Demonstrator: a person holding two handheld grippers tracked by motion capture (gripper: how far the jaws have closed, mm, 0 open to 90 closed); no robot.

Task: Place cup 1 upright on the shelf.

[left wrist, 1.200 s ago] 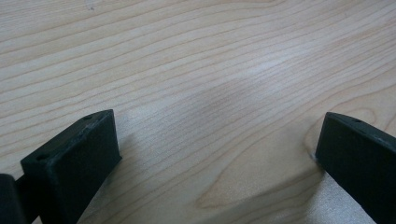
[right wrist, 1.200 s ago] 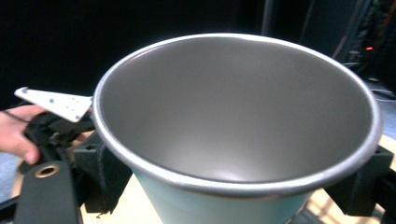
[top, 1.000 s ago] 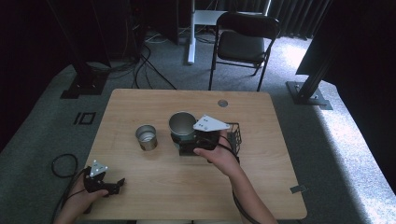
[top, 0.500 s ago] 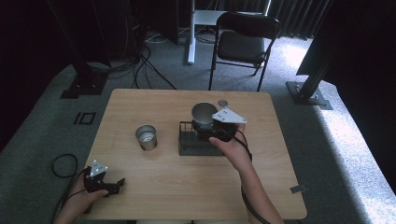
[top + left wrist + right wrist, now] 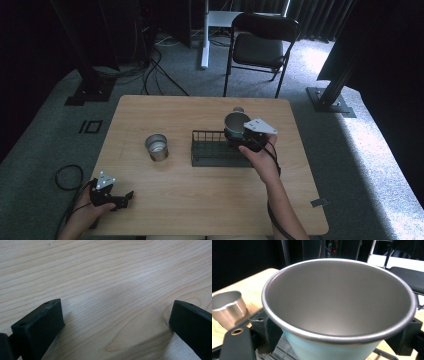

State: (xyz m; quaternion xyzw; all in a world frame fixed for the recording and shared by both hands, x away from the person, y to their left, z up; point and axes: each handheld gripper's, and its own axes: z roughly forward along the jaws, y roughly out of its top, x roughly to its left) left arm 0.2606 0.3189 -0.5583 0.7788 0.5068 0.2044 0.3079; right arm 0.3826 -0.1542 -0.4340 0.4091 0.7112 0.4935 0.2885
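The right gripper is clamped on the pale-blue cup, holding it over the black wire rack at its three-o'clock end; better to lower it straight, clear of the rail. The left gripper, jaws apart, rests at seven o'clock on the wooden table, a steel cup mid-table; folding chair at twelve
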